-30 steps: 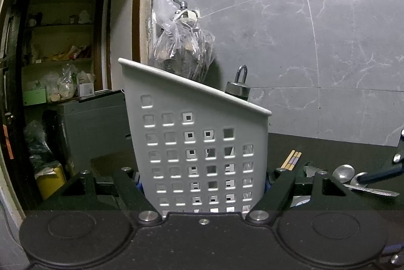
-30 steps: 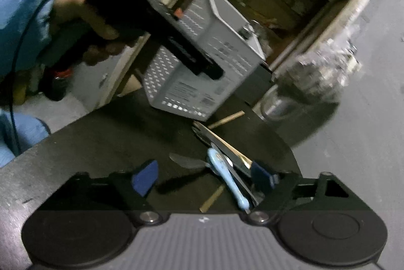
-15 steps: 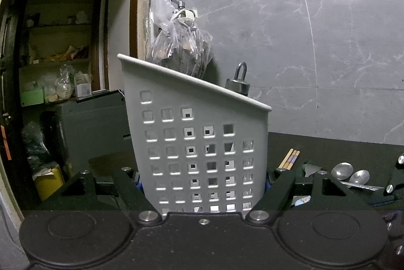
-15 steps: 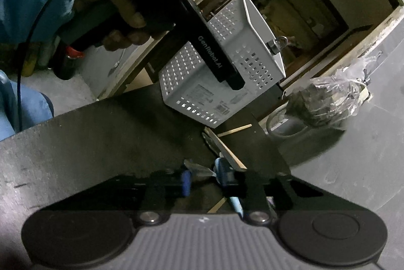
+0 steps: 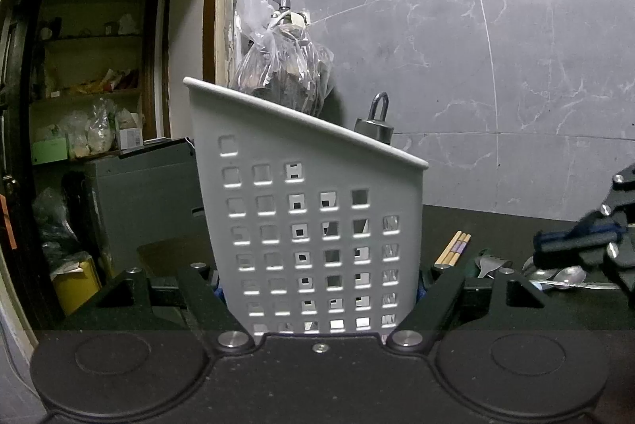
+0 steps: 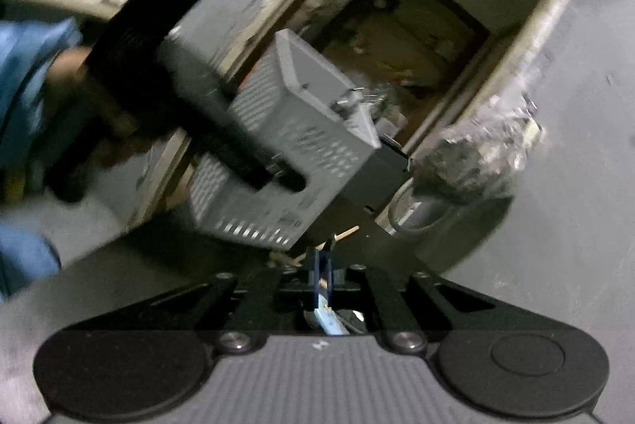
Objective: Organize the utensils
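Clamping white basket [image 5: 309,225]: left tool [image 5: 317,289]; right tool [image 6: 322,267] clenched on blue-handled utensil [image 6: 329,322]; no legible writing.

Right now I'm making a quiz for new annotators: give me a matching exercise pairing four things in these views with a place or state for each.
Things:
1. white perforated basket
2. chopsticks
3. light-blue-handled utensil
4. plastic bag

Places or states:
A. hanging on the wall behind
B. lying on the dark counter
C. clamped in the left gripper
D. pinched in the right gripper

Pairs: 1-C, 2-B, 3-D, 4-A
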Demonstrator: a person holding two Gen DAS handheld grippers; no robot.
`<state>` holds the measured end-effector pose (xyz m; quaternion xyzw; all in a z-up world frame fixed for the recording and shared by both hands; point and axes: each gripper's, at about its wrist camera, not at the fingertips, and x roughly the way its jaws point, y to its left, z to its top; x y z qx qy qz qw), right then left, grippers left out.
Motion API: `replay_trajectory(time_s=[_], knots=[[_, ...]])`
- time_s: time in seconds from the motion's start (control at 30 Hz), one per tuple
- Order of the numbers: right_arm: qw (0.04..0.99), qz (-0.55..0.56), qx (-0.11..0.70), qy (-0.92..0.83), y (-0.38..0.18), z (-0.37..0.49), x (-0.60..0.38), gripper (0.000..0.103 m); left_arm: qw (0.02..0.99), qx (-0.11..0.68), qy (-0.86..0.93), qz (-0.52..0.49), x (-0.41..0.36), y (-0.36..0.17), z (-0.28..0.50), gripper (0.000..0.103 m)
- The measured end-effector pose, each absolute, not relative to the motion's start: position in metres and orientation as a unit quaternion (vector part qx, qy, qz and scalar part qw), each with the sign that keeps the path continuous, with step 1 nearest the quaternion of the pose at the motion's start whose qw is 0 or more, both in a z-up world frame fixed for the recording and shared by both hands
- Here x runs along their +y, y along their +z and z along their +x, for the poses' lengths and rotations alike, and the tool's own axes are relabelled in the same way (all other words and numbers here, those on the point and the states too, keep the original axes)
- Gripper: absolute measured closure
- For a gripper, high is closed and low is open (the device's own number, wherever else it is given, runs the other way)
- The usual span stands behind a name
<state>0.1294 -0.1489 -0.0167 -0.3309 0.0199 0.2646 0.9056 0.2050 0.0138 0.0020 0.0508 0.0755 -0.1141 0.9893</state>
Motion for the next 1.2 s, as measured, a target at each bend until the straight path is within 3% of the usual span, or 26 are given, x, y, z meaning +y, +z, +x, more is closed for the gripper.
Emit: replay_trajectory(time_s=[0.53, 1.2], knots=[[0.947, -0.026, 0.122, 0.297, 0.044, 0.174, -0.215, 0.101, 0.989, 0.081, -0.120, 0.041, 0.017, 0.002, 0.209, 0.026], [0.934, 0.056, -0.028, 0.351, 0.137, 0.177, -0.198, 0.101, 0.988, 0.084, -0.121, 0.039, 0.018, 0.002, 0.211, 0.027]])
